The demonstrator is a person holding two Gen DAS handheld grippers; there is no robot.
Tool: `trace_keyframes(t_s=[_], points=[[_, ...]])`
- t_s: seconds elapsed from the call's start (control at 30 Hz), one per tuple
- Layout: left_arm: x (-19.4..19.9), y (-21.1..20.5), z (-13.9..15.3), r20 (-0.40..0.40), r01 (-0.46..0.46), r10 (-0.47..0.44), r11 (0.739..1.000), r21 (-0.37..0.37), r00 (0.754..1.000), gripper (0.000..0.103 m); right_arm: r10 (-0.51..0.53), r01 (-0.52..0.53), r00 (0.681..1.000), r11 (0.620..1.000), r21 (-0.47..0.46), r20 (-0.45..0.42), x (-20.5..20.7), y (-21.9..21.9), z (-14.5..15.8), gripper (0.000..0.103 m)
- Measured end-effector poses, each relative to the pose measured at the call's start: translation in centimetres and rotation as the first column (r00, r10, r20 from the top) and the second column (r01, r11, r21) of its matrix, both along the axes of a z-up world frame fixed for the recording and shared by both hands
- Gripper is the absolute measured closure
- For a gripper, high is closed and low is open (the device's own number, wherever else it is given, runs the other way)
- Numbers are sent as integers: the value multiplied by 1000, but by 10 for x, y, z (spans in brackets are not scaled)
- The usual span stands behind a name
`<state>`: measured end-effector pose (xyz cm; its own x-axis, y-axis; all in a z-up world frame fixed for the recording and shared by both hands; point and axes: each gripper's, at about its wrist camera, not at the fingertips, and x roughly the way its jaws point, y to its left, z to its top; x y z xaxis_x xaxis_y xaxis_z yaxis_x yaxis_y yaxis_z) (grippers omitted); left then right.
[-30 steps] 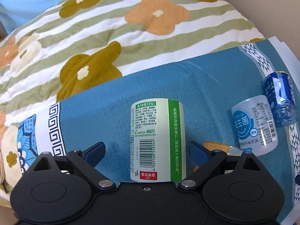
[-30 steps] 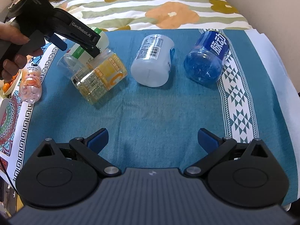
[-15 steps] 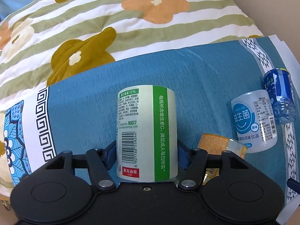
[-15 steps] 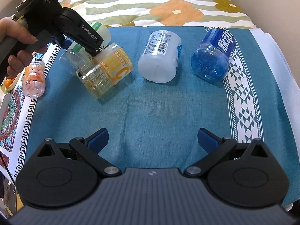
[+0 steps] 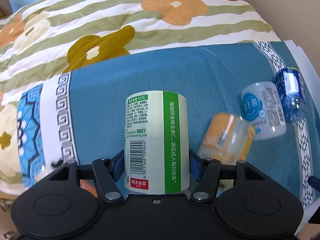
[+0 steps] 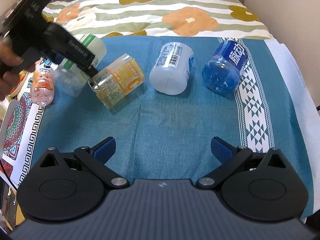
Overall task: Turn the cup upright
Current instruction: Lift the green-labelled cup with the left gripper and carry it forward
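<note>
Right wrist view: four cut-bottle cups on blue cloth (image 6: 160, 120), first grasped, none upright yet.

Left to right. Left gripper (image 5: 156, 166): closed on green-labelled cup (image 5: 157, 140), blue pads (image 5: 118, 166) pressed against both sides; cup at far left of the row, seemingly lifted at a tilt, not yet stood on its base. Orange-labelled cup (image 6: 118, 82): on its side, touching or just beside the held cup, untouched. White-labelled cup (image 6: 172, 68): on its side, mid-row, apart from neighbours. Blue cup (image 6: 226, 68): tilted on its side, far right, by the patterned border. Right gripper (image 6: 163, 150): wide open, empty, hovering near edge of cloth. Judged progress: early; turning and setting down of first cup outstanding, three others pending.
</note>
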<state>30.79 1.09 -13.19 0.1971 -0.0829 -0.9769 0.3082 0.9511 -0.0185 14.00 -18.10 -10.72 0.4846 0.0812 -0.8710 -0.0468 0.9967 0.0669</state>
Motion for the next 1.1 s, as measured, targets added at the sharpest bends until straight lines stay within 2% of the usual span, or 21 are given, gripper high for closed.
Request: trace_keyframes(t_s=[0.4, 0.67, 0.9, 1.1], points=[[-81, 12, 16, 12, -130, 130, 991, -34, 991, 37, 41, -40, 998, 999, -16, 43, -28, -11, 18, 0], [-133, -5, 13, -10, -165, 164, 984, -63, 986, 37, 65, -64, 996, 998, -25, 56, -51, -25, 19, 0], [-156, -30, -2, -34, -181, 179, 980, -83, 983, 37, 76, -74, 996, 997, -32, 55, -70, -41, 17, 0], [-157, -45, -16, -38, -183, 181, 979, -83, 983, 37, 72, -70, 997, 997, -40, 40, -78, -51, 10, 0]])
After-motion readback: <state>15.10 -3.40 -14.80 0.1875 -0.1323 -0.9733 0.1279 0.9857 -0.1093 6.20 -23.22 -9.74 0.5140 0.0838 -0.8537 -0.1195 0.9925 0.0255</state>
